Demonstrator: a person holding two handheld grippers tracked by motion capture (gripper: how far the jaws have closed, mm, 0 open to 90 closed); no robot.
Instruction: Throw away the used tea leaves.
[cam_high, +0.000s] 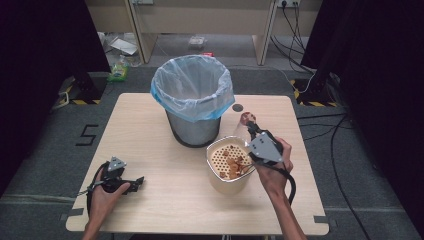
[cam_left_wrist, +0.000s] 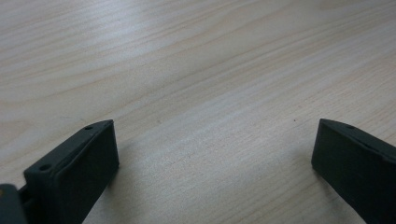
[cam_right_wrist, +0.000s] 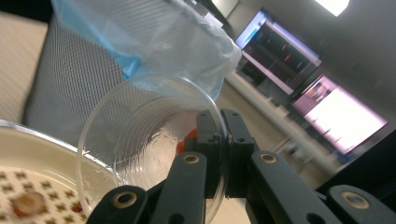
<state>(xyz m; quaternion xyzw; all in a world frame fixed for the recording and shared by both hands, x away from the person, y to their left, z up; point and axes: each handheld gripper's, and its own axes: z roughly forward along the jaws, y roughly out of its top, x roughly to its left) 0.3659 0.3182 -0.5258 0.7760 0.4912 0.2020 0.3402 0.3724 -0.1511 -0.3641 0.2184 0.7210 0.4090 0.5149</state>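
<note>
A clear plastic cup (cam_high: 242, 131) lies tipped on its side over a cream container (cam_high: 218, 181) with a perforated insert that holds brown food bits (cam_high: 233, 165). My right gripper (cam_high: 249, 125) is shut on the cup's rim. In the right gripper view the jaws pinch the cup (cam_right_wrist: 140, 140) wall at my right gripper (cam_right_wrist: 223, 140), with red residue inside; the container's rim (cam_right_wrist: 28, 135) shows below. My left gripper (cam_high: 136, 182) rests on the table (cam_high: 150, 125) at the front left, open and holding nothing. Its black fingers (cam_left_wrist: 74, 172) stand wide apart over bare wood around my left gripper (cam_left_wrist: 215, 154).
A mesh waste bin (cam_high: 192, 95) with a blue-white plastic liner stands at the table's back middle, just behind the container; it looms close as the bin (cam_right_wrist: 70, 79) in the right gripper view. A dark round spot (cam_high: 237, 107) marks the table right of the bin.
</note>
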